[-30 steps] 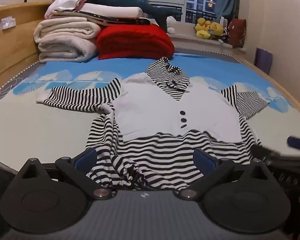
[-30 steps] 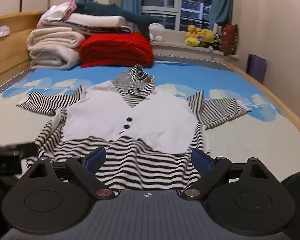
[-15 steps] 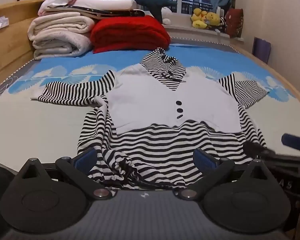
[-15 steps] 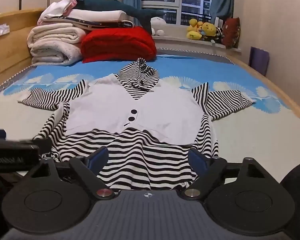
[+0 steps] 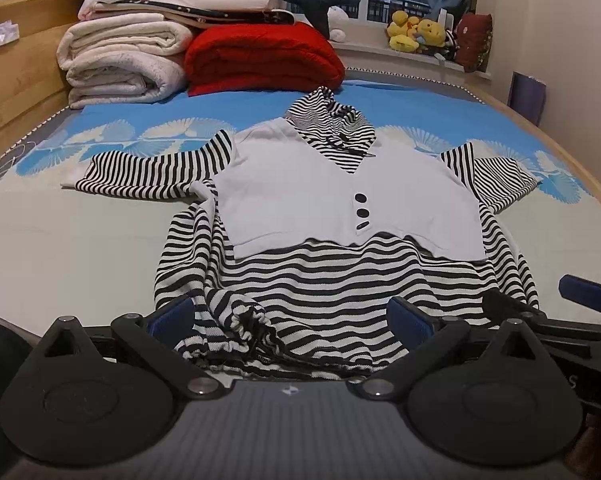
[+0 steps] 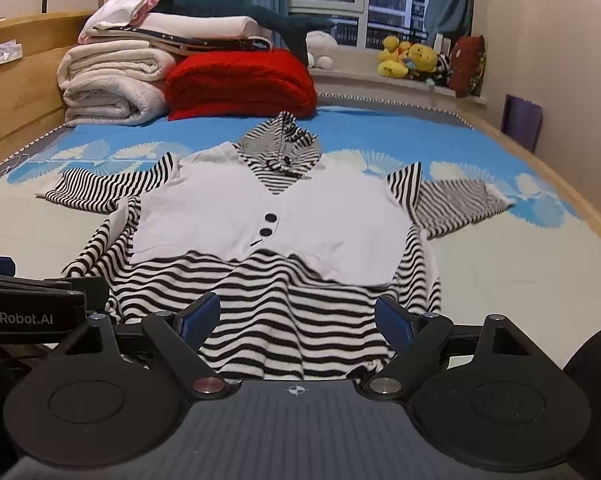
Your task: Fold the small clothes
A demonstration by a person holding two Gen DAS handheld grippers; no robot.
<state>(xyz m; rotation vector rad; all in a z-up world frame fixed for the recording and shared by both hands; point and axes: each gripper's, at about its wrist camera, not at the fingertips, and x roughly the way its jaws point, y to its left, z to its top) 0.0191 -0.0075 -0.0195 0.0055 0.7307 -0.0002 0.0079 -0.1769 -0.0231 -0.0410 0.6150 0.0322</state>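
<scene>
Bed (image 5: 40, 248) w/ blue-and-pale leaf-print sheet fills both views, wooden frame along its sides. At the far end sits a stack of folded cream blankets (image 5: 120, 64) beside a folded red blanket (image 5: 260, 58), w/ a dark teal plush shark (image 6: 236, 8) lying across the top of the pile; yellow plush toys (image 6: 406, 58) sit on the window sill behind. Striped hooded top (image 5: 340, 208) lies spread flat, front up, mid-bed: black-and-white stripes w/ a white vest panel, dark buttons (image 5: 362, 212) down its centre, hood toward the blankets, sleeves out to both sides, hem nearest the cameras & bunched at its left corner by the drawstring. Left claw (image 5: 290, 316) is released, fingers spread wide over the hem's left part, gripping nothing. Right claw (image 6: 296, 316) likewise released, fingers wide apart above the hem's right part, nothing between them. Each claw shows at the edge of the other's view.
</scene>
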